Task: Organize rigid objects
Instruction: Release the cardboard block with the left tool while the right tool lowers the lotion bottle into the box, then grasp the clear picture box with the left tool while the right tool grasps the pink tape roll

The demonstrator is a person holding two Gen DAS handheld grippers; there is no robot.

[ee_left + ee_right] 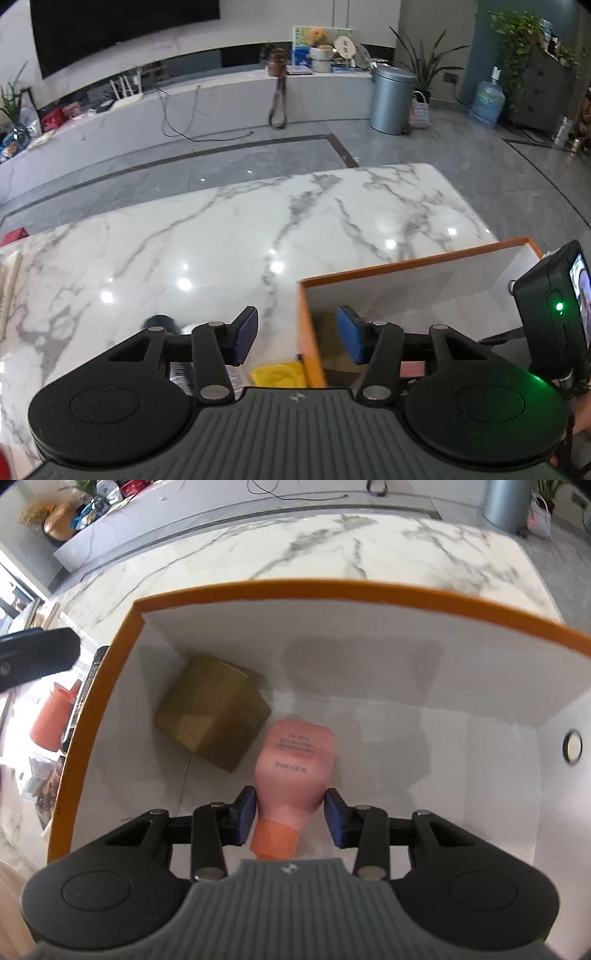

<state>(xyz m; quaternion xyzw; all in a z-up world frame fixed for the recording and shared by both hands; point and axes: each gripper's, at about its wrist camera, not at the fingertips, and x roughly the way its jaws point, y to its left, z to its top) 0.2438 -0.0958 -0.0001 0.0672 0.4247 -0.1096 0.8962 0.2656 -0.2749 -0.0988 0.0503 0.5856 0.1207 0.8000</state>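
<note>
My right gripper (291, 819) points down into a white box with an orange rim (332, 590) and is shut on a pink bottle (295, 768) just above its orange cap (273, 840). The bottle's base hangs close over the box floor. Beside it, in the box's far left corner, lies an olive-gold carton (214, 712). My left gripper (299, 336) hovers over the box's left wall (308, 332), open, with nothing between its blue pads (245, 334). In the right wrist view its dark finger (37, 657) shows left of the box.
The box stands on a white marble table (221, 229). Left of the box lie a yellow item (279, 374), an orange-red container (53, 716) and flat printed packets (44, 790). The right gripper's camera (554, 314) is at the box's right side. Beyond the table is grey floor.
</note>
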